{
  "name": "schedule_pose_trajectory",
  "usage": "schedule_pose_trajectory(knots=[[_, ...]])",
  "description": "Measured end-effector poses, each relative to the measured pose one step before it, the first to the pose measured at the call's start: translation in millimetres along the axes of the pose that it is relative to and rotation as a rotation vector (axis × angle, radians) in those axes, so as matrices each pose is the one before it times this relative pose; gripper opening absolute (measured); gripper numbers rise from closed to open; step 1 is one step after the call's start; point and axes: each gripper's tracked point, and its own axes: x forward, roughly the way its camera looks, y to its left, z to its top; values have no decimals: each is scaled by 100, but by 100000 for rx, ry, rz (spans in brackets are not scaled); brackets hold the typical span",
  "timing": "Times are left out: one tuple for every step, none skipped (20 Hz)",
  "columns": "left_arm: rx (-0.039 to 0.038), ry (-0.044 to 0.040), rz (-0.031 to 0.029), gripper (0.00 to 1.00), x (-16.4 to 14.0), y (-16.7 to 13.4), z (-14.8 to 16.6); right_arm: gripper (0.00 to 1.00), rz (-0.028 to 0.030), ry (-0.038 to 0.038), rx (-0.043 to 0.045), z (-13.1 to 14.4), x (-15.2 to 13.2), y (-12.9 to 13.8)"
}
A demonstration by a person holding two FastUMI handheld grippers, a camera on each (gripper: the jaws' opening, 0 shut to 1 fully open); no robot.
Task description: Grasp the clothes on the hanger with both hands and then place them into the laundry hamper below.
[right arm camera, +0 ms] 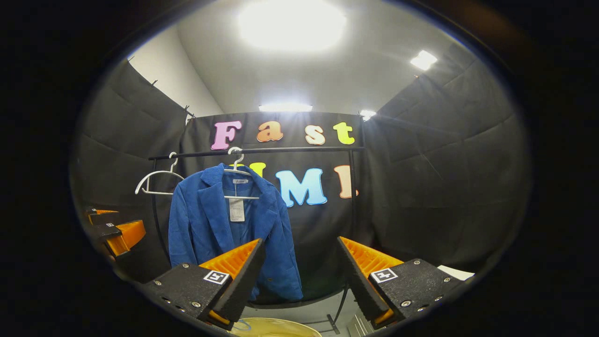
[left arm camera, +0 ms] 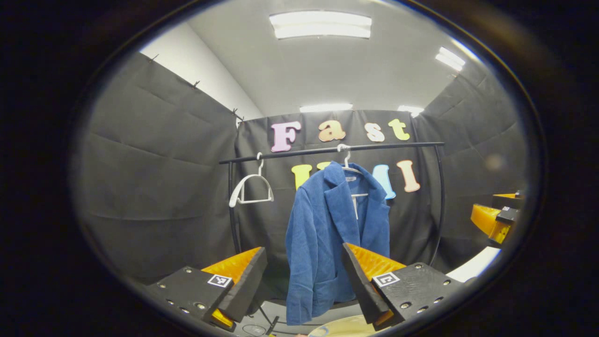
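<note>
I see the blue corduroy jacket point(left arm camera: 327, 234) hanging on a white hanger point(left arm camera: 348, 166) from the black clothes rail point(left arm camera: 327, 150), well ahead of my left gripper point(left arm camera: 304, 276), whose fingers are spread wide with nothing between them. In the right gripper view the jacket point(right arm camera: 224, 224) hangs ahead and to the left of my right gripper point(right arm camera: 299, 271), likewise spread and empty. An empty white hanger point(left arm camera: 250, 187) hangs beside it. The pale round hamper rim point(right arm camera: 276, 326) is cut off at the bottom. A white tag point(right arm camera: 237, 209) hangs inside the collar; I can't read it.
</note>
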Motion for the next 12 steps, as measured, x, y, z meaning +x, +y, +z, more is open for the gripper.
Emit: schedule_pose_trajectory(knots=[[245, -134, -11, 97, -93, 95, 116, 94, 211, 112, 159, -10, 81, 128], [322, 27, -78, 97, -85, 79, 13, 94, 189, 76, 93, -3, 12, 67], [317, -36, -211, 97, 12, 52, 123, 94, 261, -36, -50, 79, 127, 95], [421, -55, -230, 97, 159, 15, 90, 93, 271, -41, -196, 114, 92, 66], [698, -122, -66, 97, 107, 21, 219, 93, 277, -352, -177, 256, 153, 65], [484, -340, 56, 97, 335, 42, 159, 93, 571, -404, -56, 238, 180, 120], [-61, -455, -90, 97, 238, -16, 354, 93, 665, -314, -60, 307, 357, 188], [-427, -227, -37, 97, 296, -92, 274, 94, 675, 125, -114, 161, 465, 139], [-442, 57, -289, 97, 504, -142, 304, 94, 911, 83, -292, 162, 584, 243], [-471, 16, -168, 97, 460, -246, 241, 93, 581, 405, -540, 174, 485, 66], [-330, -305, -130, 97, 477, -281, 431, 94, 687, 107, -531, 306, 584, -24], [-1, -324, -97, 97, 443, -213, 312, 94, 709, -473, -345, 363, 563, 13]])
